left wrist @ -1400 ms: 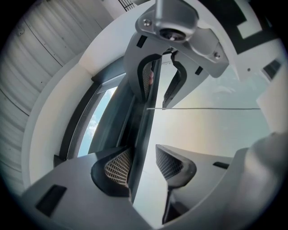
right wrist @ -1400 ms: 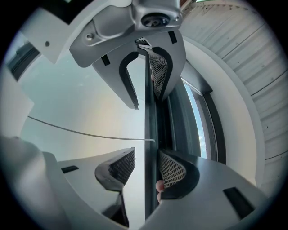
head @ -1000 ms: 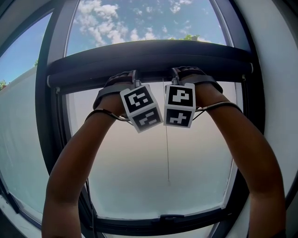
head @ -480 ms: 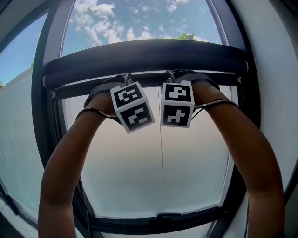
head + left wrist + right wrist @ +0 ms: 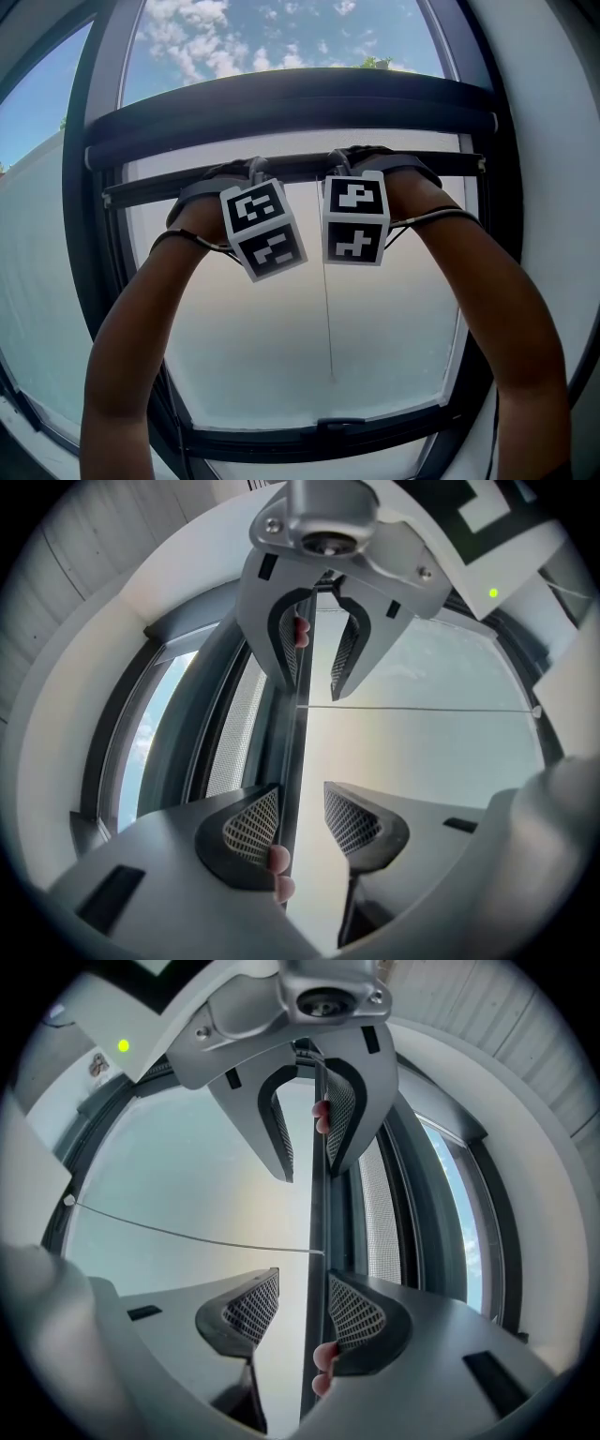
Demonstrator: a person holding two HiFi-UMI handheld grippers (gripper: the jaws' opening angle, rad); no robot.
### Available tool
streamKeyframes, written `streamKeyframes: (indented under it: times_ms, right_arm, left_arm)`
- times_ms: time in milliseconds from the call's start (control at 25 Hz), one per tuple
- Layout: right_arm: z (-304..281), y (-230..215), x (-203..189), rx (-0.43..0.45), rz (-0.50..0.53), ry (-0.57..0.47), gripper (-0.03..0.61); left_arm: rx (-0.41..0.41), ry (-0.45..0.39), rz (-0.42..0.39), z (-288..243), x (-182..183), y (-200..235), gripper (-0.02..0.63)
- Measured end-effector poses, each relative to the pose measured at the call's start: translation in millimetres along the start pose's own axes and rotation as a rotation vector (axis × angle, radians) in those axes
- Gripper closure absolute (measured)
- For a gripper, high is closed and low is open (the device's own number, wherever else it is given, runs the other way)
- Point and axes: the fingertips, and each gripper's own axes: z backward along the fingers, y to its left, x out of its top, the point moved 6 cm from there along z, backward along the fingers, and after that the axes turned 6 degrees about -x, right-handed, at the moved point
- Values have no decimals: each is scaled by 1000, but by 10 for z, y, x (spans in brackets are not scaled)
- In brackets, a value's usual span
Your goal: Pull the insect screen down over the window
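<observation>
Across the window (image 5: 281,356) the pull bar (image 5: 441,165) is laid level, left to right, and is straddled equally by left tongs (image 5: 302,817) and right tongs (image 5: 305,1312), both held open, unclamped.

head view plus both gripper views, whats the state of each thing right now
Insect screen, partly down, only a strip of mesh out.
Bottom bar, high on the window, between both tongs.
Left tongs, open around the bar.
Right tongs, open around the bar.
Pull cord, hanging loose from the bar.
Window pane, mostly uncovered.
</observation>
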Motion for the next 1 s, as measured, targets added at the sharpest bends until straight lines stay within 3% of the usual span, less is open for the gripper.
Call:
streamKeyframes:
  times_ms: [360,600,800,1000]
  right_arm:
    - [102,426,43,31,9,-14,415]
    - [150,548,47,96,-27,4,414]
    - [205,695,95,172,-23,21,416]
    - [299,968,116,222,3,37,415]
  left_arm:
    - [-128,-36,39,53,-65,-397,462]
    - [-58,9,-27,50,-38,-593,463]
    - [-140,-25,27,91,-80,-729,483]
    - [-226,-37,22,138,-99,-989,494]
